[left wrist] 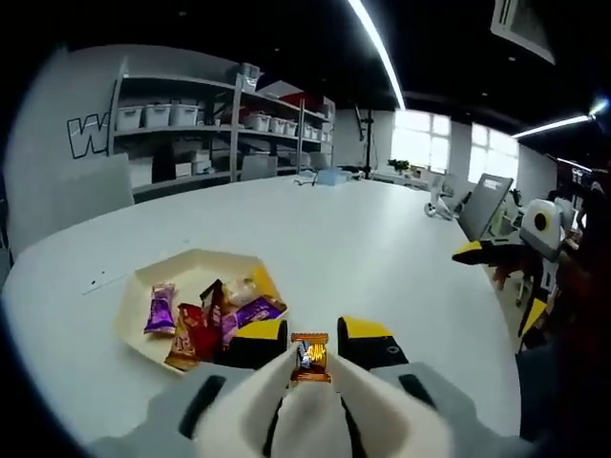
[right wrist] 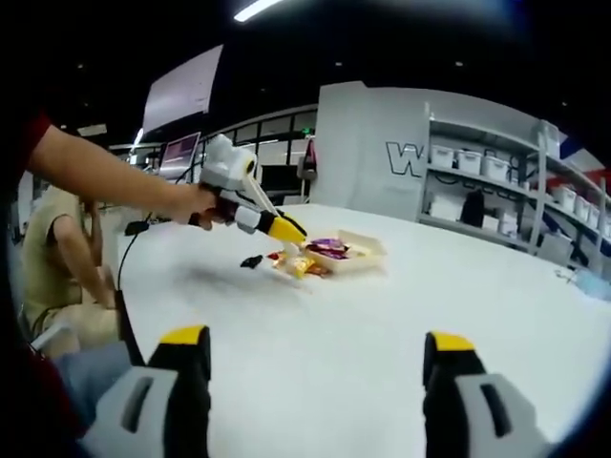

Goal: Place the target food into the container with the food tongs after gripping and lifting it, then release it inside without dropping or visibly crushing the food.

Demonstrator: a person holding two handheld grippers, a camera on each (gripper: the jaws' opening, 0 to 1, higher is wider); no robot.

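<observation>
At the bottom centre of the left gripper view, the left tool [left wrist: 310, 367] drives a pair of white tongs [left wrist: 315, 405] whose tips pinch a small orange-wrapped candy [left wrist: 310, 356], so this tool is squeezed down on the tongs. The candy looks held above the tabletop [left wrist: 382, 239], just to the lower right of the cream tray [left wrist: 196, 272], which already holds several purple and red wrapped snacks [left wrist: 205, 320] left of centre in the frame.

To do this step well, I would judge the grip should stay just firm enough to keep the wrapper from slipping, carry it sideways over the tray's near rim, lower it close to the other snacks, then ease the squeeze slowly so it settles instead of falling.

In the right gripper view the right tool [right wrist: 315, 372] sits at the bottom, its yellow-tipped jaws spread wide with nothing between them, well back from the tray [right wrist: 368, 250] in the middle of the frame. A person's hand [right wrist: 196, 205] at centre left holds the other tool [right wrist: 277, 227] angled down beside it.

The tabletop is broad, white and smooth. Beyond it, shelving with white bins [left wrist: 158, 114] fills the upper left of the left gripper view, ceiling light strips [left wrist: 377, 48] run across the top, and bright windows [left wrist: 420, 143] sit at upper right.
</observation>
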